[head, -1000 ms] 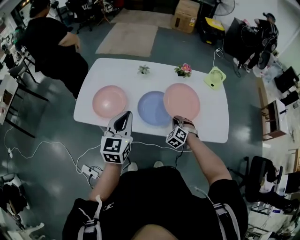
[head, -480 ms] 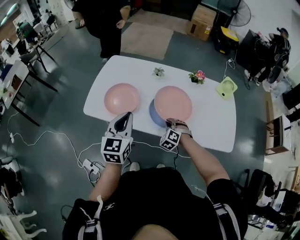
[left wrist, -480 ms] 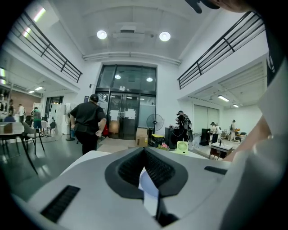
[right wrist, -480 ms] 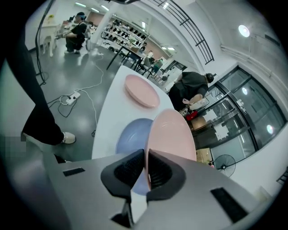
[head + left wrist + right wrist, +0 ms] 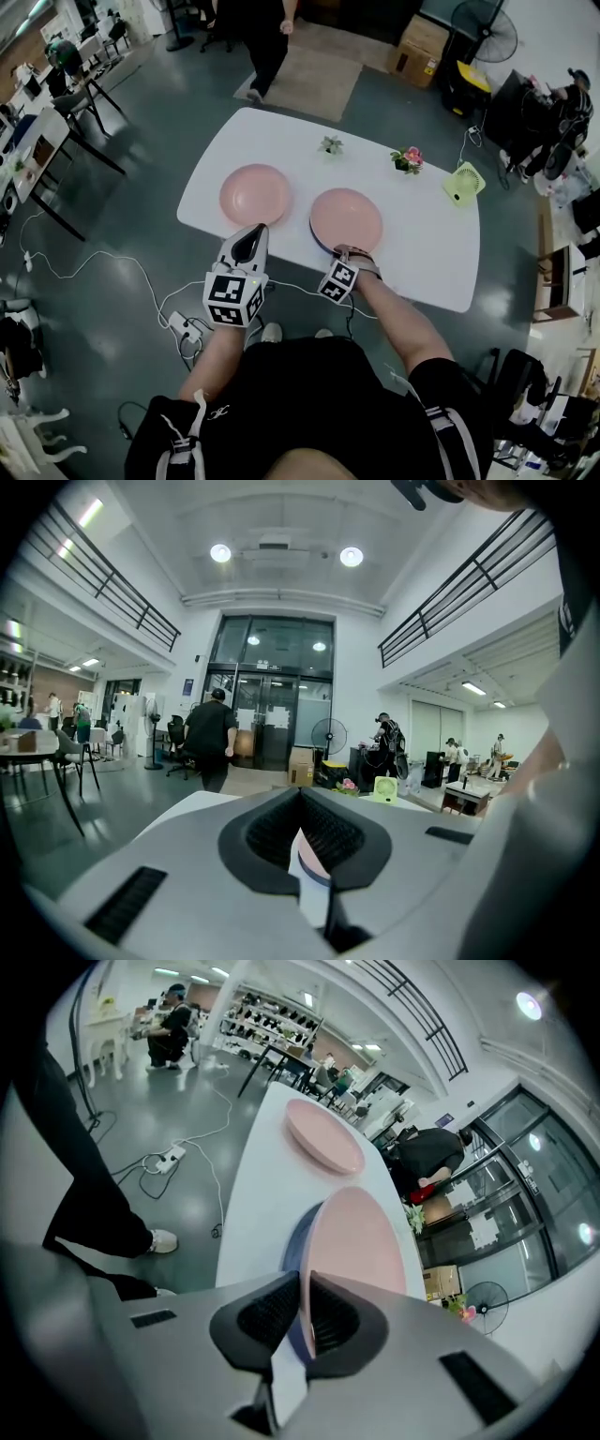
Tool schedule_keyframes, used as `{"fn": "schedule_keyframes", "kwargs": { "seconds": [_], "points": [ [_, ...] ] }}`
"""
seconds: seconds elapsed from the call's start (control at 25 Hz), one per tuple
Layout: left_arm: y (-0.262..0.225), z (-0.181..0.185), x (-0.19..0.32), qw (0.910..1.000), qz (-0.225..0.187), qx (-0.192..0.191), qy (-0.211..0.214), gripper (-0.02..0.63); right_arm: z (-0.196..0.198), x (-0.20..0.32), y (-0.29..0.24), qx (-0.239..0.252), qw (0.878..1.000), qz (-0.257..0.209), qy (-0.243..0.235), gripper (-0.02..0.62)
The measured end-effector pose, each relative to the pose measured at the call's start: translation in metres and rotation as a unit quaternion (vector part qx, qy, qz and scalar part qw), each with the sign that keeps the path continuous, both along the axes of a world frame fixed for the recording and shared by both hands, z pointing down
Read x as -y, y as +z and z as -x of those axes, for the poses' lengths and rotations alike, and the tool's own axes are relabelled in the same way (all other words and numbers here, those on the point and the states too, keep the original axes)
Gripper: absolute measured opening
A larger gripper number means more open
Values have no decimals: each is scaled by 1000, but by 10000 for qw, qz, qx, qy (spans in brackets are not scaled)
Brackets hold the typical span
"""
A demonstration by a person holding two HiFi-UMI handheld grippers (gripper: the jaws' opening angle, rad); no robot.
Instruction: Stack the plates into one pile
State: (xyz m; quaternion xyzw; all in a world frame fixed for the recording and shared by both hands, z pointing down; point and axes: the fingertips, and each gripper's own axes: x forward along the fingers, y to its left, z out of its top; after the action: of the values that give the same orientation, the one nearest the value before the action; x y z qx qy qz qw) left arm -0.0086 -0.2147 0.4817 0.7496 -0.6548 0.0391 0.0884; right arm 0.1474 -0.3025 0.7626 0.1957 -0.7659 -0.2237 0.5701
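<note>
In the head view a pink plate (image 5: 346, 218) is held by its near rim in my right gripper (image 5: 349, 253), which is shut on it. It lies over a blue plate (image 5: 313, 235), of which only a thin left edge shows. A second pink plate (image 5: 255, 194) lies alone on the left of the white table (image 5: 427, 248). The right gripper view shows the held pink plate (image 5: 361, 1237) pinched between the jaws of the right gripper (image 5: 305, 1281), with the blue plate (image 5: 294, 1241) just beneath. My left gripper (image 5: 248, 246) hovers at the table's front edge; in its own view the left gripper (image 5: 300, 797) is shut and holds nothing.
A small green plant (image 5: 330, 144), a pot of pink flowers (image 5: 409, 158) and a green desk fan (image 5: 462, 183) stand along the table's far side. A person (image 5: 264, 33) walks beyond the table. A power strip and cables (image 5: 180, 325) lie on the floor.
The held pink plate has moved left and down over the blue plate, which it now almost covers. The left gripper shifted slightly. The person behind the table walked farther off.
</note>
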Motion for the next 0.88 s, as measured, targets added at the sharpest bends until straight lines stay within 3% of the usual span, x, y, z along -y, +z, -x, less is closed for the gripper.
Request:
{"fn": "schedule_keyframes", "kwargs": {
  "seconds": [0.16, 0.28, 0.4, 0.52, 0.6, 0.68, 0.88],
  "points": [
    [1, -3, -3, 10000, 22, 53, 28, 12, -1, -5, 6, 262, 9995, 112, 124, 59],
    [-1, -6, -3, 10000, 21, 54, 57, 12, -2, -8, -2, 814, 9947, 418, 467, 107],
    [-2, -9, 0, 9999, 19, 26, 109, 12, -4, -7, -26, 1546, 9828, 532, 857, 110],
    [-6, -14, 6, 9998, -9, 18, 180, 12, -6, -1, -67, 2422, 9614, 475, 1212, 104],
    [-10, -20, 13, 9997, -46, 27, 246, 12, -9, 6, -100, 3021, 9409, 388, 1480, 95],
    [-13, -26, 20, 9994, -84, 32, 320, 12, -17, 16, -137, 3697, 9111, 281, 1801, 81],
    [-16, -42, 33, 9987, -123, 37, 487, 12, -50, 36, -242, 5299, 8144, -357, 2339, 57]
  ]
}}
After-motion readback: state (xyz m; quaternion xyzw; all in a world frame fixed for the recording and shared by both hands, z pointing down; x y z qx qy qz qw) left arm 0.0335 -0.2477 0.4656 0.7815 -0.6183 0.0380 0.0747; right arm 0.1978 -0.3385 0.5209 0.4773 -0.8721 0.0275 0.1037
